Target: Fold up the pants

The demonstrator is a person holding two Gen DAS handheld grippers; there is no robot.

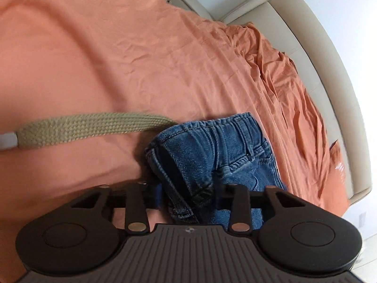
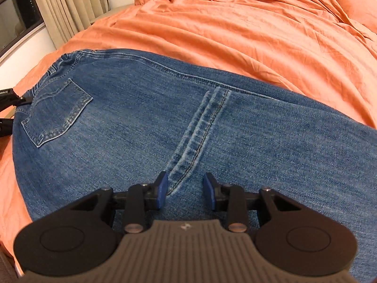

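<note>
Jeans (image 2: 146, 127) lie flat on the bed, on the orange sheet (image 2: 235, 35), back side up: back pocket (image 2: 56, 113) and elastic waistband (image 1: 226, 123) at the end toward the window and curtain (image 2: 61, 4), a double-stitched seam (image 2: 198, 139) running down the middle of the denim. Left gripper (image 1: 190, 193) is at the waistband end; a bunched fold of the waistband sits between its fingers and hides the pads almost fully, only a sliver of blue pad (image 1: 157, 194) visible on one side. The denim fills the gap and looks pinched, so I read it as clamped on the jeans. A beige woven drawstring (image 1: 89, 127) trails from the waistband across the sheet, away from the denim, its plastic-tipped end near the frame edge. Right gripper (image 2: 186, 192) is over the mid-section of the jeans, at the near end of the seam, pointing down at the cloth. Its fingers (image 2: 162, 192) stand apart, blue pads either side of the seam end, flat denim showing in the gap; cannot tell whether the tips touch the cloth. From the right wrist view, the left gripper's black tips show at the waistband beside the pocket. Beige padded bed frame (image 1: 315, 54) borders the sheet beyond the waistband.
</note>
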